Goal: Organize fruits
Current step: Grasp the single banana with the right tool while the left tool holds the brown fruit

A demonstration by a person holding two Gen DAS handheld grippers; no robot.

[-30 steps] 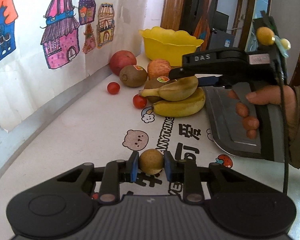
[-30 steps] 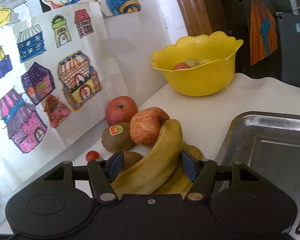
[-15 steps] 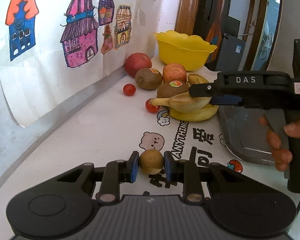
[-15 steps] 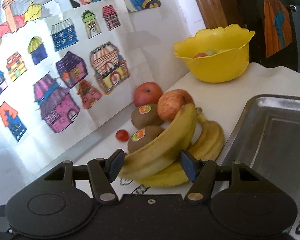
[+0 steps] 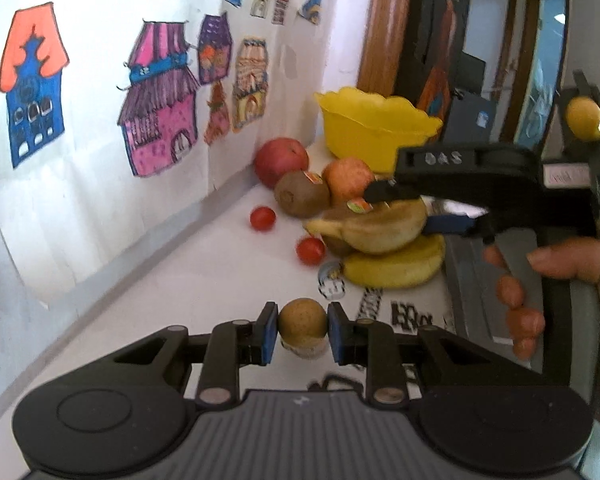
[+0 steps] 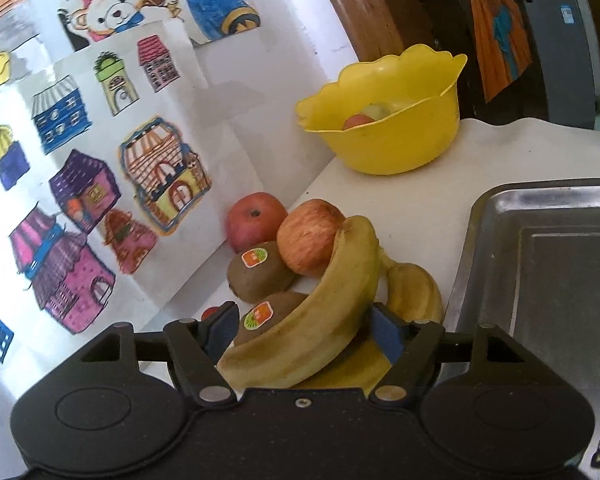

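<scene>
Since a moment ago our right gripper (image 6: 302, 330) has spread its jaws, which are opening around the upper banana (image 6: 320, 316) lying between them at 12 o'clock, clear of both pads. We hold the left gripper (image 5: 303, 334) pinched narrow on a small brown round fruit (image 5: 302, 323). We see the yellow bowl (image 6: 396, 148) at 1 o'clock and the metal tray (image 6: 540, 264) at 2 o'clock.

Little could be read. The right hand-held gripper (image 5: 396, 206) bore raised letters on its black side, blurred but apparently "DAS". Bold black print on the counter (image 5: 204, 264), near the bananas (image 5: 392, 268), was too blurred to make out. The round stickers on the two kiwis (image 6: 260, 272) were illegible.
</scene>
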